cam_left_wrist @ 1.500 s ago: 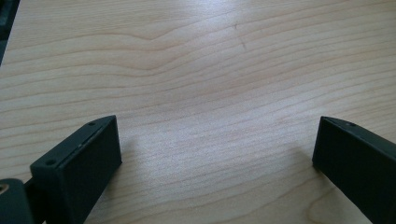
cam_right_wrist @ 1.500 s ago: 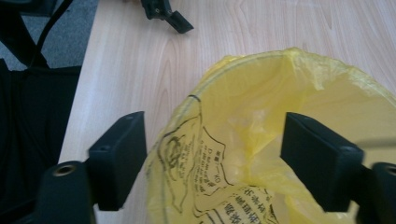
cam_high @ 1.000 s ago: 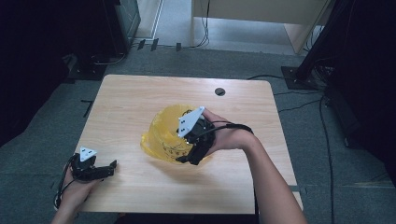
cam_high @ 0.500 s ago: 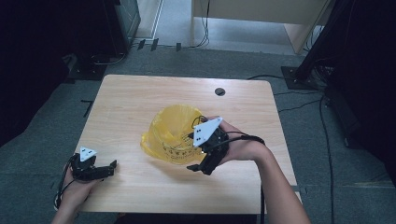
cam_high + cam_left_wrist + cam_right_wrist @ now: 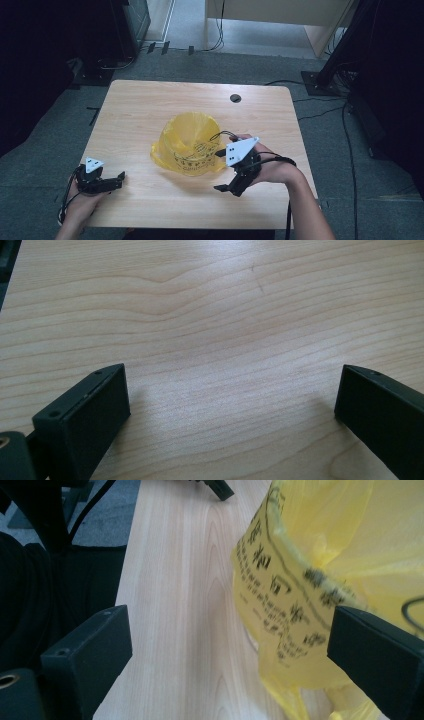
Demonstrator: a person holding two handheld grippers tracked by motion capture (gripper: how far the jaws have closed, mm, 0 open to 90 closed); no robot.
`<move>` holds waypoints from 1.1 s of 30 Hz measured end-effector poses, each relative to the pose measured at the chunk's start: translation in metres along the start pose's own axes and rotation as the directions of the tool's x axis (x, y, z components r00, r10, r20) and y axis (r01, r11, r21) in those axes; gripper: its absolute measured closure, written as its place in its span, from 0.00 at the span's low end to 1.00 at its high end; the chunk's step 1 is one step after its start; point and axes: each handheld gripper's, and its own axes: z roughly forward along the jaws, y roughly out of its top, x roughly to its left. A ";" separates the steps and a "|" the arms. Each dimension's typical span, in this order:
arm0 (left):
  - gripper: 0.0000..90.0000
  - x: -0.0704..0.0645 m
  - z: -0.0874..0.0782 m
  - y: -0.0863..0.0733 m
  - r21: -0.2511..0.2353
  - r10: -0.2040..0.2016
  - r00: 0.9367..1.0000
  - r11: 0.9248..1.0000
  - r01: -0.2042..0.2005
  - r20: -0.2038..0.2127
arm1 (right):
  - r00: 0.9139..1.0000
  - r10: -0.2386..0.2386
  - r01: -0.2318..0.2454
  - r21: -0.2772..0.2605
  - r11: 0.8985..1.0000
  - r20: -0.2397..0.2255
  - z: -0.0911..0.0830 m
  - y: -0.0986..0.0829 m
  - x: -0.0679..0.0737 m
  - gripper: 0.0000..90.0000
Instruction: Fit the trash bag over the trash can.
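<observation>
A yellow plastic bag [image 5: 190, 142] with black printing stands open-mouthed in the middle of the wooden table [image 5: 140, 107]. My right gripper [image 5: 223, 170] is open just right of and in front of the bag, with nothing between its jaws. In the right gripper view the bag [image 5: 320, 580] spreads across the right half, its printed side close to my right jaw. My left gripper [image 5: 117, 180] rests open at the table's front left corner, well apart from the bag. Bare wood [image 5: 230, 365] lies between its jaws in the left gripper view.
A small dark round hole [image 5: 235, 98] sits near the table's far edge. Grey carpet with cables surrounds the table. A dark cabinet [image 5: 130, 20] stands at the back left, and a pale desk [image 5: 270, 20] behind.
My right gripper has drawn back from the bag toward the front right of the table. The bag now stands free with its mouth open. The left gripper has stayed put.
</observation>
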 end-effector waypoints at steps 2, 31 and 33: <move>0.01 0.000 0.000 0.000 0.000 0.000 1.000 1.000 0.000 0.000 | 1.000 0.010 -0.010 -0.002 1.000 0.006 -0.001 -0.007 0.001 0.05; 0.01 0.000 0.000 0.000 0.000 -0.001 1.000 1.000 0.001 -0.001 | 0.820 0.469 -0.427 -0.194 0.883 0.328 0.009 -0.123 -0.003 0.00; 0.01 0.000 0.000 0.000 0.000 -0.001 1.000 1.000 0.001 -0.001 | 0.798 0.491 -0.444 -0.209 0.871 0.349 0.007 -0.130 -0.002 0.00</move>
